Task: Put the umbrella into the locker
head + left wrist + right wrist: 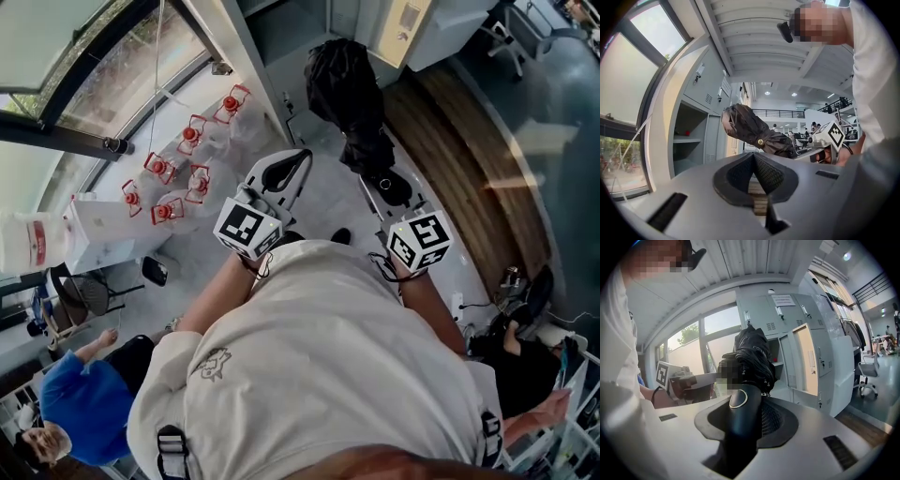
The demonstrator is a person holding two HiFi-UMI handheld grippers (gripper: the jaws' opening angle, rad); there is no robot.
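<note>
Water bottles [178,173] with red caps stand on the floor at far left, by the window. The left gripper [753,155] is empty: its pads are pressed together with nothing between them. To its right, the right gripper [747,401] is clamped on the black handle of the umbrella [349,89]. The folded umbrella projects forward from the jaws, in the air in front of the locker [806,333] and outside it. One locker compartment has its door open.
</note>
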